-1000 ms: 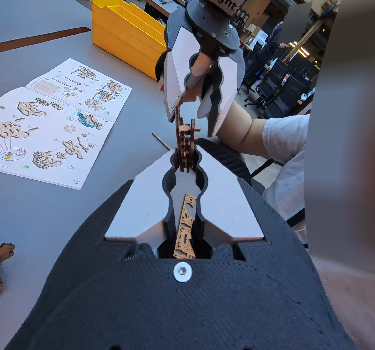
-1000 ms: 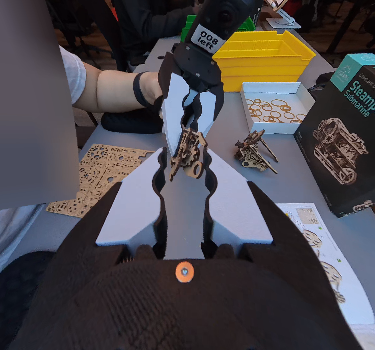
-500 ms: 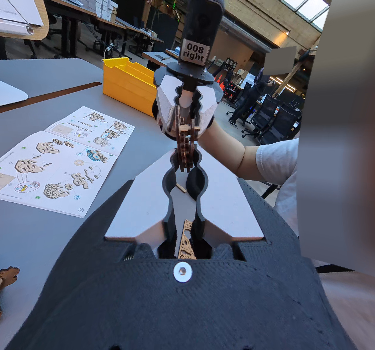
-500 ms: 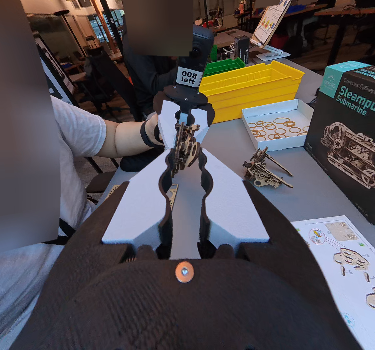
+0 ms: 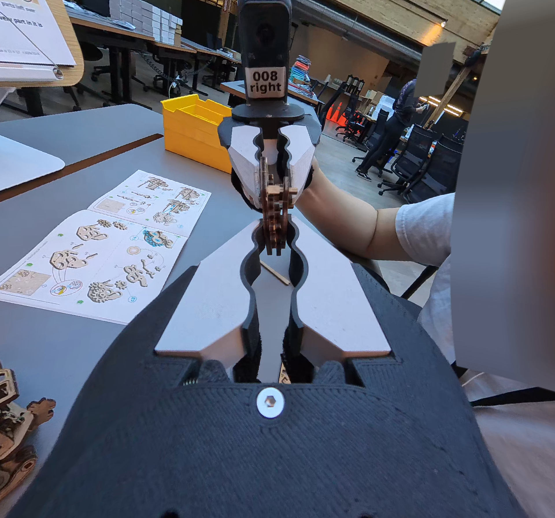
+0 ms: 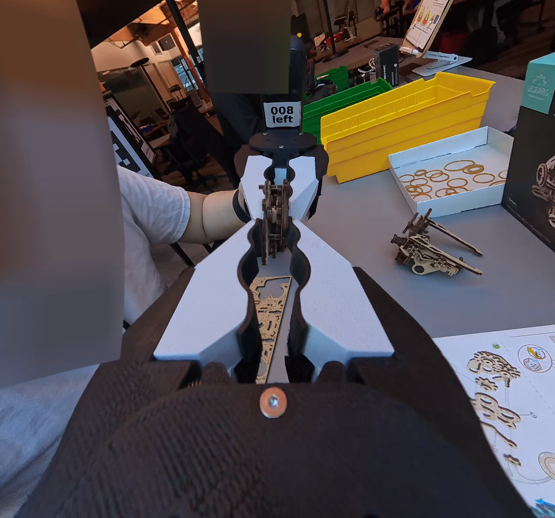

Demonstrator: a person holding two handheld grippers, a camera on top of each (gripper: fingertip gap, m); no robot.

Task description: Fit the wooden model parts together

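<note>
Two grippers, left gripper (image 5: 274, 227) and right gripper (image 6: 274, 227), pinch one wooden assembly (image 5: 275, 215) (light, brittle plywood), right seemingly gripping from twelve o'clock; hold flat plates, not gear teeth.

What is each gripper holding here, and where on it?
Both grip one small wooden gear assembly held in the air: left gripper clamps its lower end, right gripper the opposite end.

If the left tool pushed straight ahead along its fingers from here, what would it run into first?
The wooden model part clamped at its own tips leads, and directly beyond it sits the right tool, facing it and closed on the same piece. That is the first thing met; the depth between the two tools' fingertips is unclear.
</note>
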